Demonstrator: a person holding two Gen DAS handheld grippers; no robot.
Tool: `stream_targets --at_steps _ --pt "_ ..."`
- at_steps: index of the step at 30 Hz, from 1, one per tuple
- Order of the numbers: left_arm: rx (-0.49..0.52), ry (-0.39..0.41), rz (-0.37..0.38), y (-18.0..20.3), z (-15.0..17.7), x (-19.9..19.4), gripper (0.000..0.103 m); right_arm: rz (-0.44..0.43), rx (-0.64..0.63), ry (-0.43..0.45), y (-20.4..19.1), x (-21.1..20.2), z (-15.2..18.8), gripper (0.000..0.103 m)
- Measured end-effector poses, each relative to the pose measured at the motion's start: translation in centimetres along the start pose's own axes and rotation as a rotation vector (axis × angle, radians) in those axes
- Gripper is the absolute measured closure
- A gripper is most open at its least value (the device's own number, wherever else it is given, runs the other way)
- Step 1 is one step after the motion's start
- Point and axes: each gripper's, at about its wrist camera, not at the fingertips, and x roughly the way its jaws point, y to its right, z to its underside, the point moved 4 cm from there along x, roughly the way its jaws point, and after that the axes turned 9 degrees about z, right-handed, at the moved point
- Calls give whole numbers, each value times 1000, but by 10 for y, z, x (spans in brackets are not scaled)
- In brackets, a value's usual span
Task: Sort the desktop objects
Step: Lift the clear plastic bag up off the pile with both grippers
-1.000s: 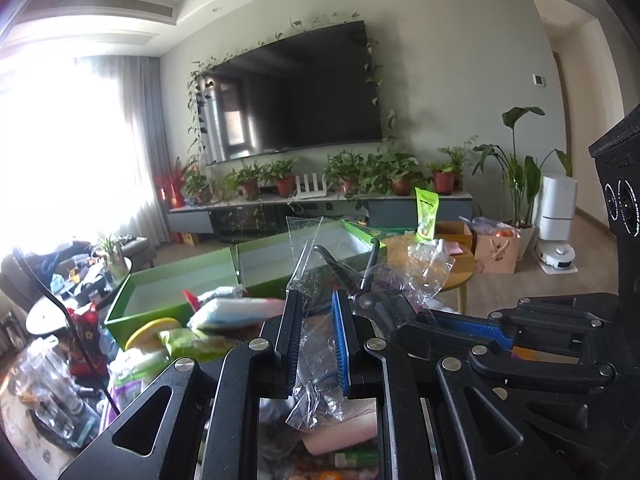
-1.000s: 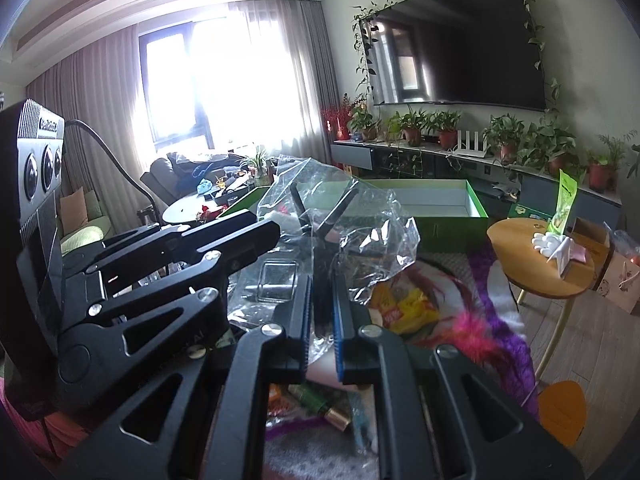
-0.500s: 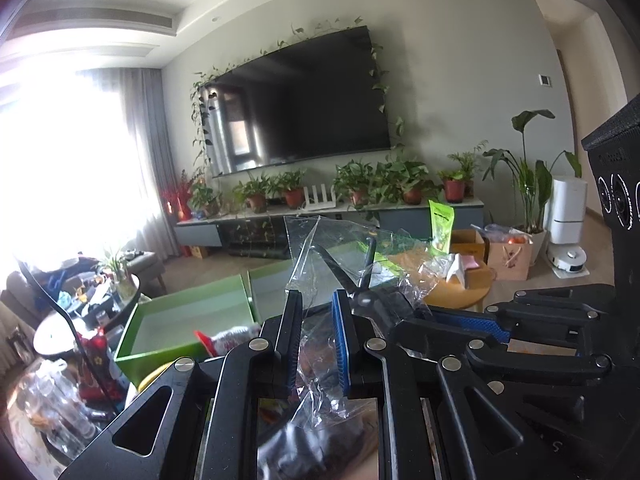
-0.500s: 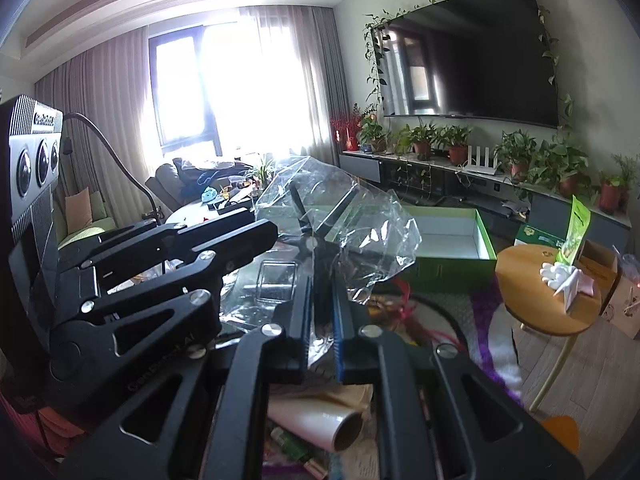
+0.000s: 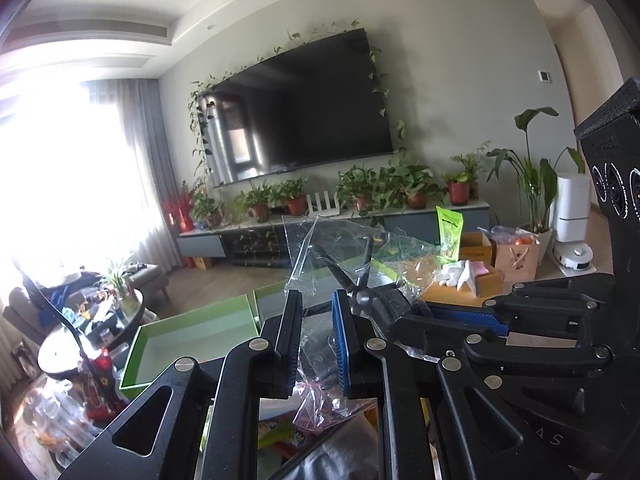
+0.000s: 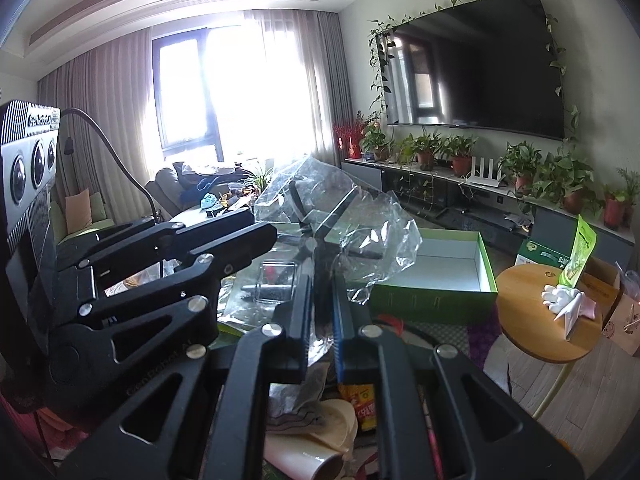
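Lifted plastic bag [image 6: 340, 216] — casing [image 6: 38, 120] reads, perhaps, "GenRobot".

Home living room: wall television [image 5: 300, 108], potted plants [image 6: 460, 152].

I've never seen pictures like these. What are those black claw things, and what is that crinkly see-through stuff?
A person holds a two-finger grabber in each hand, and each carries a round-eyed camera looking along its fingers. One picture comes from the left gripper, the other from the right gripper. Both are shut on one clear plastic bag, lifted between them, with dark scissors inside. Below lies a messy pile of desk things, and behind it stand open green boxes. A small round wooden table stands to one side.
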Motion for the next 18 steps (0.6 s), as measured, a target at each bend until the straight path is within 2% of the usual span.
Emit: stream_targets --at_steps 18 --pt "-9 -44 13 -23 -12 53 88 -26 -9 -21 18 54 -20 93"
